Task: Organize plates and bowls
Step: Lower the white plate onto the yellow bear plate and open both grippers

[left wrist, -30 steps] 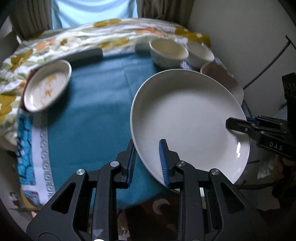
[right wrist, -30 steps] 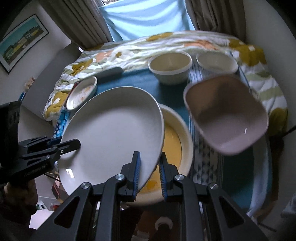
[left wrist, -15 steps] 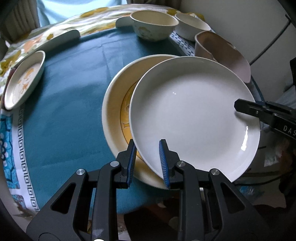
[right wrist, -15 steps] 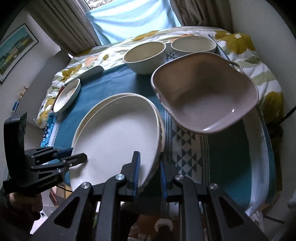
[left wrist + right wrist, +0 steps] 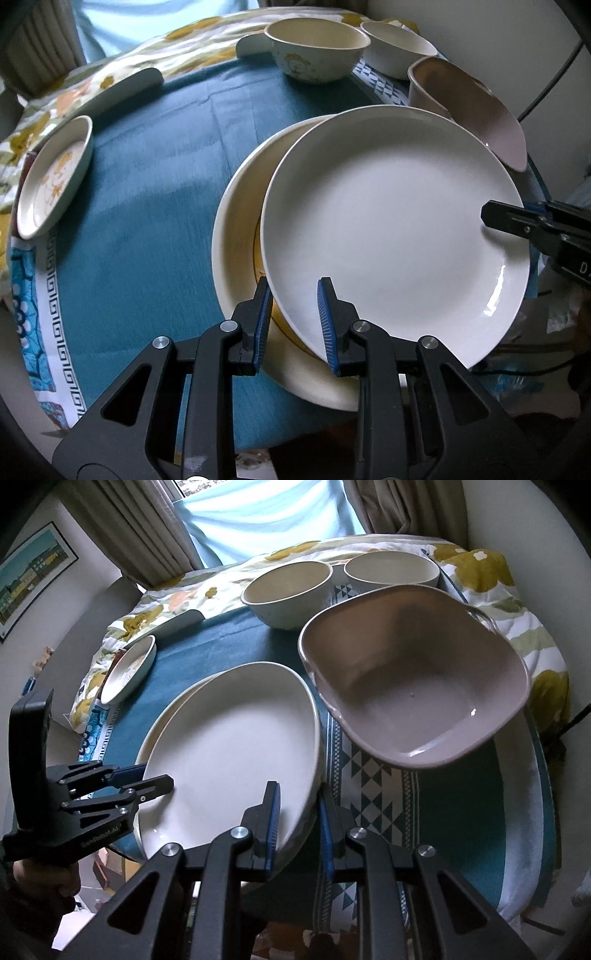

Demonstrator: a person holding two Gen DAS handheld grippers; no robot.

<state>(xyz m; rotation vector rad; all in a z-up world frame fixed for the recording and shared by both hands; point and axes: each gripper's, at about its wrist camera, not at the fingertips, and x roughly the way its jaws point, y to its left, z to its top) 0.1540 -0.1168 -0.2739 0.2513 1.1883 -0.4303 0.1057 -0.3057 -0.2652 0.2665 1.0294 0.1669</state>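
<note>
The left claw (image 5: 295, 321) has the near rim of the white plate (image 5: 391, 229) between its blue pads; the gap looks wider than the rim, so whether it pinches firmly I cannot tell. The right claw (image 5: 299, 819) straddles the opposite rim, jaws narrow, seemingly gripping. The white plate sits low over the yellow plate (image 5: 236, 236), offset toward the right claw. The stacking step looks nearly finished. Next, I judge, both claws should ease the plate down centred, then let go together so it does not slide.

Count: two large plates, one small dish (image 5: 51, 177) far left of the left claw, two round bowls (image 5: 288, 587) beyond, one square bowl (image 5: 413, 686) ahead of the right claw, all on the worktop (image 5: 147, 206).
</note>
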